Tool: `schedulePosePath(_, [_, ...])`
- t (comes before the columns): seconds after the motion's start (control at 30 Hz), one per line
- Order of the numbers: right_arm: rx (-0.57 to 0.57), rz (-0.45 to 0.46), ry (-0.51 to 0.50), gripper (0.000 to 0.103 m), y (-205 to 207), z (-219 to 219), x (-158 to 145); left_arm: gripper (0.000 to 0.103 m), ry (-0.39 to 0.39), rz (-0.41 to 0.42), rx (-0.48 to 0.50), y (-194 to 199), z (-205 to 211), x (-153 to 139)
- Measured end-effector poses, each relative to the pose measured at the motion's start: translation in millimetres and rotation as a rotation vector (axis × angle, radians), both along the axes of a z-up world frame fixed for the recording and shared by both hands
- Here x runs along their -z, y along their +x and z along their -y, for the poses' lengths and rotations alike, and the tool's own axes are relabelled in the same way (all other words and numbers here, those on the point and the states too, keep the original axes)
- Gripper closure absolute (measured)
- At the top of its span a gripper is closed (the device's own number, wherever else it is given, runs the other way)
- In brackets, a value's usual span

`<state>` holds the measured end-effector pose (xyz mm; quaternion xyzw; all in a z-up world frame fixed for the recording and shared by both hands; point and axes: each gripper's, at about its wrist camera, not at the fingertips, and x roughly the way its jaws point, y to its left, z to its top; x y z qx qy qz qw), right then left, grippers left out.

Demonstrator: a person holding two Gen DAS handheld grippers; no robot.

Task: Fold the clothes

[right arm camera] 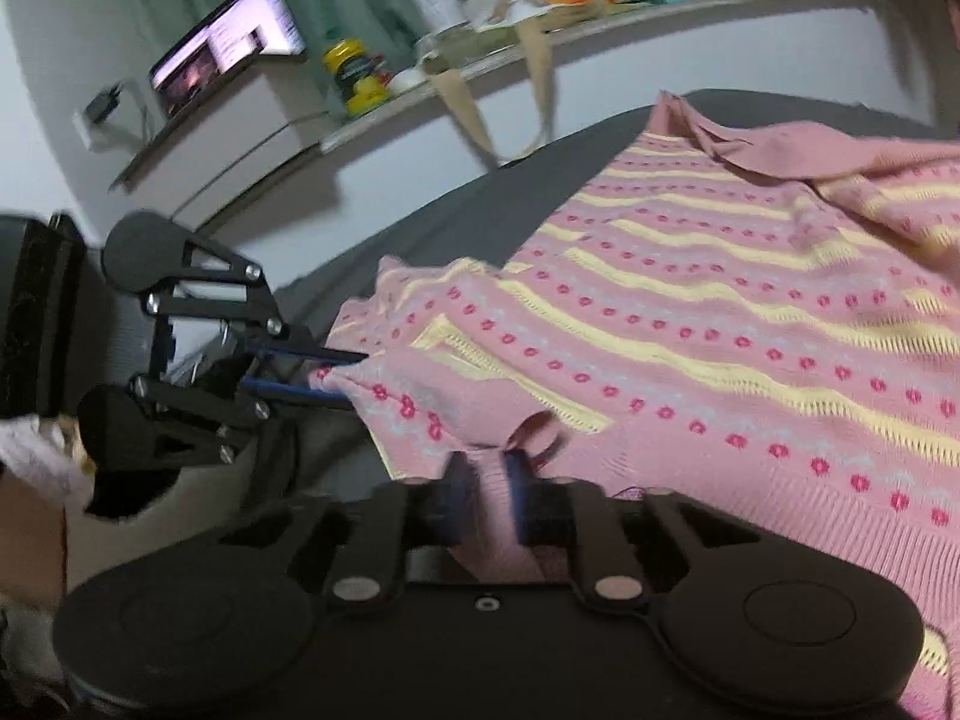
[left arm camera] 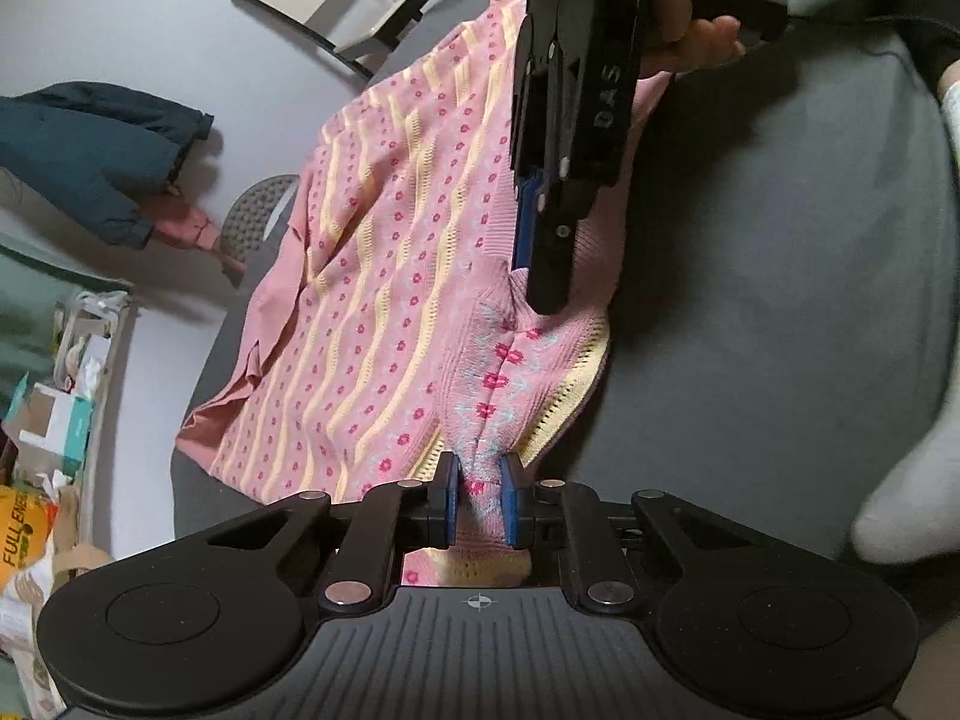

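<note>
A pink knit sweater (left arm camera: 384, 276) with yellow wavy stripes and small red flowers lies spread on a grey padded surface (left arm camera: 780, 300). My left gripper (left arm camera: 480, 480) is shut on a bunched fold of the sweater's near edge. My right gripper (left arm camera: 540, 288), held by a hand (left arm camera: 690, 42), comes down from the top and pinches the ribbed edge a little farther along. In the right wrist view the right gripper (right arm camera: 485, 480) is shut on pink fabric of the sweater (right arm camera: 720, 330). The left gripper (right arm camera: 354, 379) clamps the sweater's corner at the left.
A foot in a white sock (left arm camera: 912, 492) rests on the grey surface at the right. Beyond its far edge are a folding chair (left arm camera: 336, 0), a dark blue jacket (left arm camera: 90, 150) and a cluttered shelf (left arm camera: 54, 420). A lit monitor (right arm camera: 228, 42) and bottles stand on a ledge.
</note>
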<state>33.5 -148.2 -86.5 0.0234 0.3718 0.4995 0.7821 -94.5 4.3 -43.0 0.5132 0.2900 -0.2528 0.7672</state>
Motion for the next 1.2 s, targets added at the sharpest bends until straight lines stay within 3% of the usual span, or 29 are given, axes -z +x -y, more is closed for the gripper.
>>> schedulePosePath(0.17, [-0.104,-0.034,-0.001,0.100,-12,7,-17,0.089,-0.035,-0.026,-0.001,-5,-6,-6])
schedulePosePath(0.27, [-0.168,-0.095,0.030,0.101,-22,18,-22,0.089,-0.071,-0.083,0.027,-16,-8,-8])
schedulePosePath(0.47, [-0.192,-0.134,-0.089,0.101,-40,3,-5,0.090,-0.085,-0.179,0.034,-24,-14,10])
schedulePosePath(0.53, [-0.187,-0.099,-0.139,0.100,-45,-1,-5,0.090,-0.095,-0.194,0.026,-26,-14,13])
schedulePosePath(0.57, [-0.183,-0.065,-0.172,0.096,-47,-3,-7,0.090,-0.098,-0.197,0.022,-27,-14,15])
schedulePosePath(0.6, [-0.187,0.007,-0.194,0.096,-53,-3,-11,0.090,-0.101,-0.199,0.014,-27,-13,15])
schedulePosePath(0.7, [-0.225,0.222,-0.235,0.081,-74,-6,-25,0.090,-0.127,-0.196,-0.025,-26,-14,15])
schedulePosePath(0.8, [-0.306,0.503,-0.258,0.076,-110,-18,-38,0.090,-0.167,-0.198,-0.062,-24,-18,12])
schedulePosePath(0.87, [-0.337,0.684,-0.278,0.075,-135,-31,-35,0.090,-0.195,-0.202,-0.088,-21,-22,9])
schedulePosePath(1.0, [-0.269,0.955,-0.431,0.070,-165,-60,-10,0.090,-0.270,-0.213,-0.135,-16,-30,-2])
schedulePosePath(1.07, [-0.291,1.044,-0.508,0.066,-174,-67,4,0.090,-0.301,-0.215,-0.153,-14,-32,-5])
schedulePosePath(1.2, [-0.290,1.085,-0.534,0.066,-171,-69,16,0.090,-0.319,-0.218,-0.152,-12,-34,-8])
